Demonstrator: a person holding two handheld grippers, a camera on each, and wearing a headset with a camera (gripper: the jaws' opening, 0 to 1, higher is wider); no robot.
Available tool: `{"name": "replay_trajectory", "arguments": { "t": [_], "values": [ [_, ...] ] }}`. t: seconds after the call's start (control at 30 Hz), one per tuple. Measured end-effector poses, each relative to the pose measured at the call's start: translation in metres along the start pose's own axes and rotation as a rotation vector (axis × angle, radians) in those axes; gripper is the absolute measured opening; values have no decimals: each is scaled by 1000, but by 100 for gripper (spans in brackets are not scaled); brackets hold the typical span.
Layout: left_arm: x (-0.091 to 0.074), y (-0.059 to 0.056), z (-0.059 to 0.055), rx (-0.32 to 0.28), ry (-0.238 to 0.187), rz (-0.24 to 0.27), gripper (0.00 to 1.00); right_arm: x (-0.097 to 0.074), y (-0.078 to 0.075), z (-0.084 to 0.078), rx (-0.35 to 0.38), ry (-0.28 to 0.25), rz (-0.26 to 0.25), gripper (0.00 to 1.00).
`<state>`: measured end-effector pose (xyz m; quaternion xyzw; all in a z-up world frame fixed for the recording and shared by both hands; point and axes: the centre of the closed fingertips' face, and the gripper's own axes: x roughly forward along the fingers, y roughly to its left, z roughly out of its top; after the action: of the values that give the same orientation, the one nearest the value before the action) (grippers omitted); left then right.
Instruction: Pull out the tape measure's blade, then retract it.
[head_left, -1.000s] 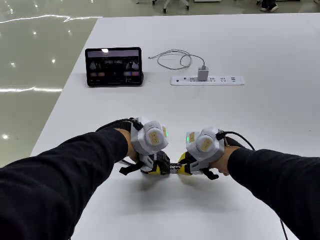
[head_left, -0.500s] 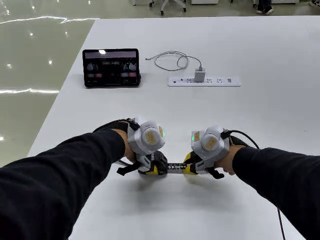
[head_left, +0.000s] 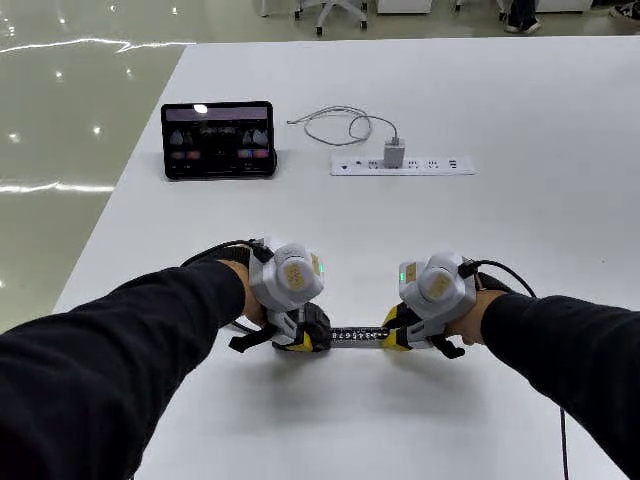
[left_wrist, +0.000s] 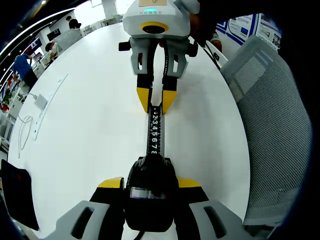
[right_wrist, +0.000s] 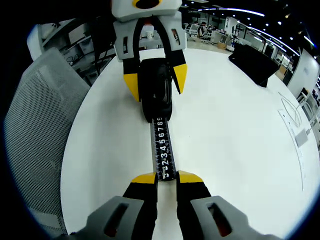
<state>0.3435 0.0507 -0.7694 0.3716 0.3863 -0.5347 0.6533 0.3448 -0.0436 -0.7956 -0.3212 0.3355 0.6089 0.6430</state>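
The tape measure lies low on the white table, near its front edge, between the person's two outstretched arms. The left gripper has its yellow-tipped jaws set wide around the black case and pressed against its two sides, so the case sits clamped between them. From the case's mouth the blade runs straight out in a short stretch, flat just above the tabletop, its printed numbers facing up. The right gripper meets it at the far end. Its jaws are drawn narrow and pinched on the blade's tip, with the lowest numbers just beyond the yellow pads. In the head view the two grippers face each other, a little apart, with the strip of blade bridging the gap.

Farther back on the table a dark tablet stands propped up. To its right lies a white power strip with a charger plugged in and a looped grey cable behind it. A mesh chair back shows beside the table in both gripper views.
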Motion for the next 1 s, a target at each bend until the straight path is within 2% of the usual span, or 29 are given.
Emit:
{"name": "replay_trajectory", "arguments": {
  "t": [0.13, 0.23, 0.53, 0.73, 1.0],
  "values": [
    [0, 0, 0, 0, 3, -3, 34, -4, -1, -5, -6, 9, -3, 9],
    [0, 0, 0, 1, 0, -2, 34, -7, -1, -9, 15, 8, 4, 9],
    [0, 0, 0, -5, -4, 4, 34, -10, -1, -13, 15, 16, -1, 8],
    [0, 0, 0, -8, -5, 6, 34, -15, -2, -20, 43, 25, -6, 9],
    [0, -1, 0, -3, -1, 10, 34, -21, -2, -31, 44, 35, -9, 9]
  ]
}}
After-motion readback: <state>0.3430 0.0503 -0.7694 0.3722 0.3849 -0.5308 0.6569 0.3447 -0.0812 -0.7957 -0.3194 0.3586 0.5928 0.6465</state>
